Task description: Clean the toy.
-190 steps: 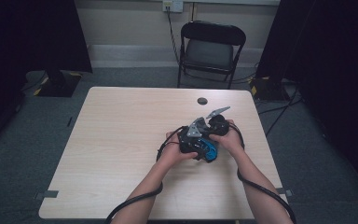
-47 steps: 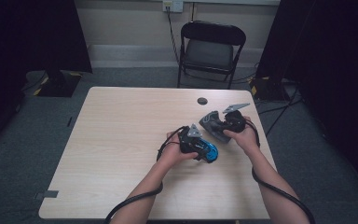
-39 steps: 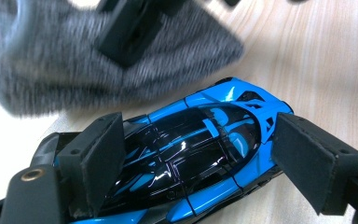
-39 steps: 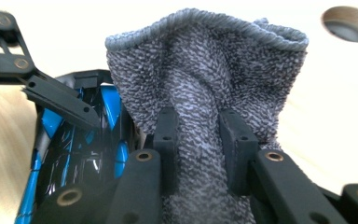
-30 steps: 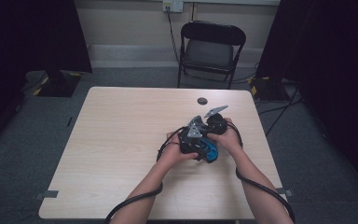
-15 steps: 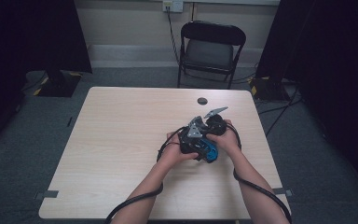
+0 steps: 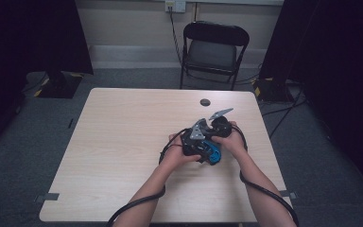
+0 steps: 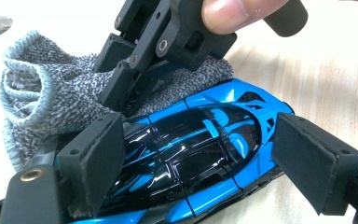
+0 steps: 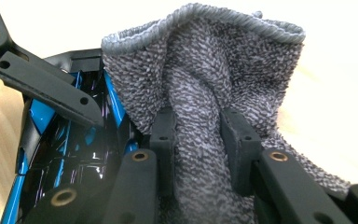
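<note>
A glossy blue and black toy car (image 8: 191,154) lies between the jaws of my left gripper (image 8: 204,161), whose foam pads sit against its two sides. A grey knitted cloth (image 9: 205,79) is draped over one end of the car (image 9: 60,154). My right gripper (image 9: 199,135) is shut on a fold of that cloth and presses it down onto the car. In the left gripper view the right gripper (image 8: 126,88) comes in from above, with the cloth (image 8: 42,98) bunched behind it. In the high view both hands meet at the car (image 7: 212,153), right of the table's middle.
A small dark round object (image 7: 205,102) lies near the far edge of the light wooden table (image 7: 123,142). A black folding chair (image 7: 215,47) stands beyond the table. Cables trail from both grippers toward the near edge.
The right hand, held off to the right 1.6 seconds ago, has come back left onto the car. Over the last second both hands have stayed put.
</note>
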